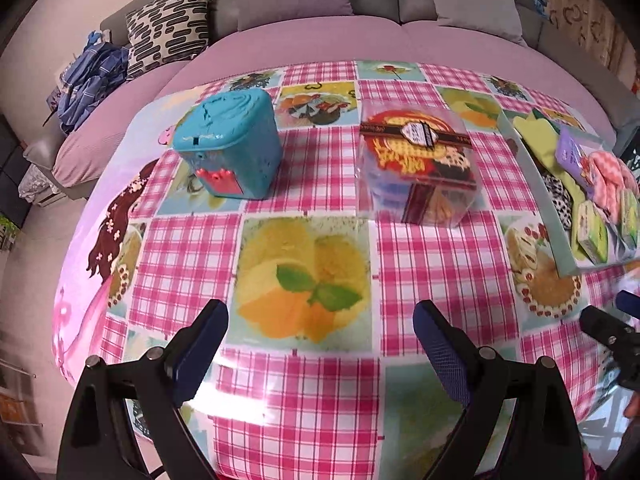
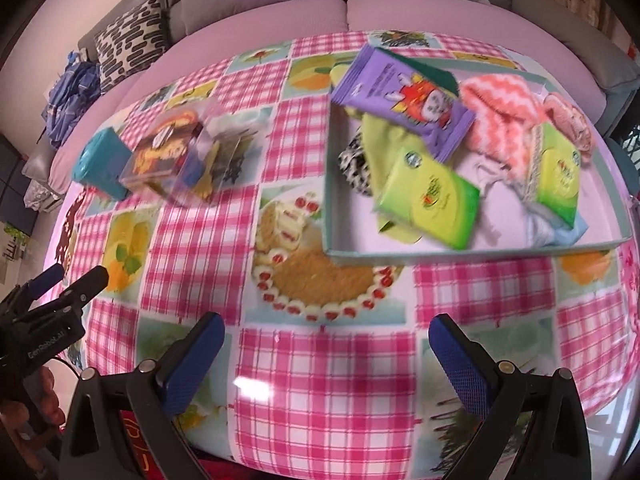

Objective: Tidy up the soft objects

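Observation:
A shallow pale-green tray point(image 2: 460, 254) on the checked tablecloth holds a purple tissue pack point(image 2: 404, 98), two green tissue packs point(image 2: 430, 202), a pink zigzag cloth point(image 2: 504, 128), a lime cloth and a black-and-white item. The same tray point(image 1: 556, 232) lies at the right edge of the left wrist view. My right gripper point(image 2: 326, 334) is open, low over the table in front of the tray, holding nothing. My left gripper point(image 1: 320, 320) is open too, above a lemon picture, short of a teal box point(image 1: 230, 144) and a clear plastic box point(image 1: 420, 168).
The table point(image 1: 304, 408) carries a glossy pink checked cloth with fruit pictures. Behind it runs a sofa with a mauve seat point(image 1: 312, 40), grey cushions and a black-patterned pillow point(image 1: 168, 28). Blue clothing point(image 1: 88, 80) is piled at the sofa's left end. The other gripper point(image 2: 60, 296) shows at left.

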`<state>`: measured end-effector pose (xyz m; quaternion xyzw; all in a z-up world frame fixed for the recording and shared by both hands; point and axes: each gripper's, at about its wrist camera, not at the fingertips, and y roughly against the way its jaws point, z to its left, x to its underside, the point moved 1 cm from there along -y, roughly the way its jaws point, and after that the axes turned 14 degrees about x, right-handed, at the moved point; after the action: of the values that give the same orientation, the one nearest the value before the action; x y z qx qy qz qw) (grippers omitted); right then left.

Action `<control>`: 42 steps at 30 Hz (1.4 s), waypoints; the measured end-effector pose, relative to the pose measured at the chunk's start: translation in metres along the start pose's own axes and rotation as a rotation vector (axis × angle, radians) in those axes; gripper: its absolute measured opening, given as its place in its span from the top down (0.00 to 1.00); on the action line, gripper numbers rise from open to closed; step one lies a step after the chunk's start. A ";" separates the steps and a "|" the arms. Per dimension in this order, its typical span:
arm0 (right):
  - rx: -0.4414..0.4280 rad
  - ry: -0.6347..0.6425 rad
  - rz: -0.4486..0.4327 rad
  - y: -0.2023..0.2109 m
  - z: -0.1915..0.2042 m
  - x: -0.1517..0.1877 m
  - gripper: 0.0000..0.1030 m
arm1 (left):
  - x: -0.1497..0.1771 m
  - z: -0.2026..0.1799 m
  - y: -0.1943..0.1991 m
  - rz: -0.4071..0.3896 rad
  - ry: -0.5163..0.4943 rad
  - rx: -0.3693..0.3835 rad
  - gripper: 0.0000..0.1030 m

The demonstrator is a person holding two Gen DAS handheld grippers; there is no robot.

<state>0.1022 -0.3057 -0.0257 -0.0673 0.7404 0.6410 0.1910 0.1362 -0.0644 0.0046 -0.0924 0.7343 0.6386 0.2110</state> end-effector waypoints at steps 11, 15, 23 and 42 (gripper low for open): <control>0.042 -0.012 -0.059 0.005 0.011 0.012 0.00 | 0.017 -0.006 0.005 0.004 -0.026 -0.006 0.09; 0.057 -0.019 -0.077 0.004 0.014 0.015 0.00 | 0.020 -0.006 0.006 0.000 -0.019 -0.015 0.09; 0.068 -0.041 -0.102 0.003 0.011 0.018 0.00 | 0.022 -0.006 0.007 -0.009 -0.024 -0.022 0.09; 0.082 -0.046 -0.126 0.006 0.010 0.019 0.00 | 0.023 -0.014 0.006 -0.002 -0.069 -0.056 0.09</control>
<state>0.0843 -0.2924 -0.0283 -0.0912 0.7557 0.5983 0.2503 0.1103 -0.0743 0.0009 -0.0769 0.7083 0.6614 0.2344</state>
